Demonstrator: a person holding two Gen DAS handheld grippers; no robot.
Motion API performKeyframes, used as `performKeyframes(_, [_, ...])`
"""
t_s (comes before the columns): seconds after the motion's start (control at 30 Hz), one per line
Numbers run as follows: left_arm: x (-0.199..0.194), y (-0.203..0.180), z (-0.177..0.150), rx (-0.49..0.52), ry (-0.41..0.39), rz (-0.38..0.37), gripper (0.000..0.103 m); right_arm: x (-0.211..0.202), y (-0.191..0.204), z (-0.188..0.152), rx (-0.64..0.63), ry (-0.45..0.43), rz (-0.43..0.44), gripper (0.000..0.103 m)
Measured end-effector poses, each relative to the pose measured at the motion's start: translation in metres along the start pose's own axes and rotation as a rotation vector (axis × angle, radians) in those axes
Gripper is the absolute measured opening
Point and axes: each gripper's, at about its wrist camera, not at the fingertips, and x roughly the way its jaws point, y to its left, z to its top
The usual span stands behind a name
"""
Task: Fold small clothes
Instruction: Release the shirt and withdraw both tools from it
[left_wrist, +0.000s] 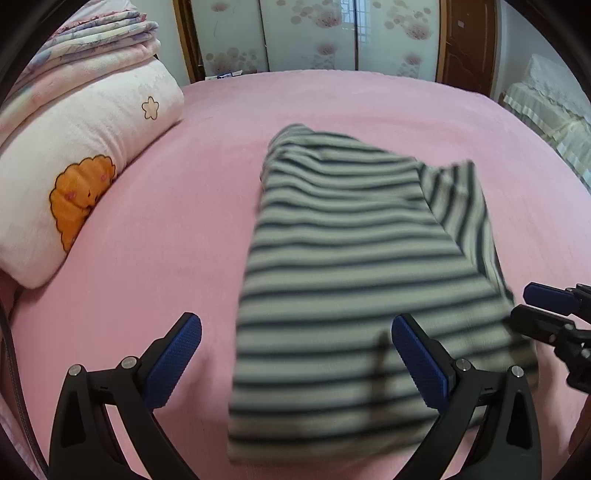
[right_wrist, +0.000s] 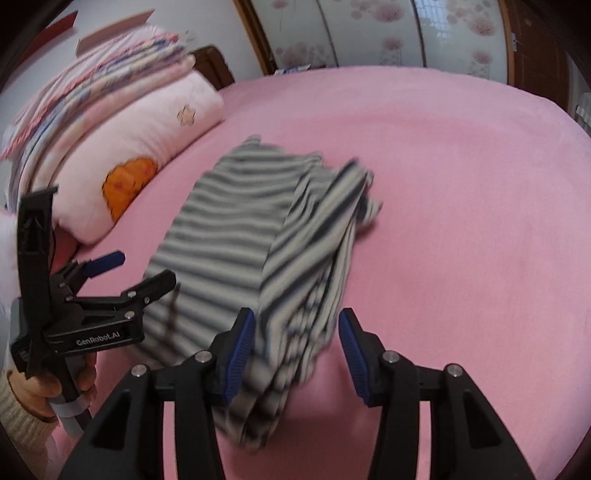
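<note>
Lying folded mid-bed (left_wrist: 166, 258), striped garment (left_wrist: 340, 280) edges free, wide pink room around; left claw (left_wrist: 295, 363) and right claw (right_wrist: 295, 354) both gaping, gripping nothing.

Soft daylight, motion blur (fisheye edges).

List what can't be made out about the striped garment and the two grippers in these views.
- Striped garment: motion blur in both views hides its type, seams and fold count.
- Its near edge: left wrist view, hidden behind the left gripper fingers.
- Right gripper: right wrist view, jaws apart; blur hides whether the left pad touches cloth.
- Person's hand: cut off by the frame edge.
</note>
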Motion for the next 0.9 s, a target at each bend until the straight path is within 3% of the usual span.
performKeyframes(0.17, [0.014,-0.002,-0.036,0.059,0.115,0.098,0.102,0.010,-0.001,-0.033,0.020,0.095,-0.047,0.047])
performKeyframes(0.33, [-0.008,0.008,-0.047,-0.030,0.136,0.087,0.102,-0.005,-0.002,-0.055,0.035,0.125,-0.030,0.047])
performKeyframes(0.43, [-0.035,-0.001,-0.048,-0.032,0.117,0.078,0.102,-0.027,-0.002,-0.064,0.047,0.119,-0.019,0.044])
performKeyframes(0.63, [-0.118,-0.034,-0.049,-0.069,0.018,-0.033,0.102,-0.110,0.001,-0.087,0.023,0.052,-0.020,0.044])
performKeyframes(0.77, [-0.186,-0.070,-0.056,-0.082,-0.025,-0.132,0.102,-0.180,-0.003,-0.106,0.008,0.006,-0.079,0.044])
performKeyframes(0.9, [-0.251,-0.111,-0.066,-0.054,-0.079,-0.149,0.102,-0.255,-0.018,-0.126,0.039,-0.059,-0.131,0.044])
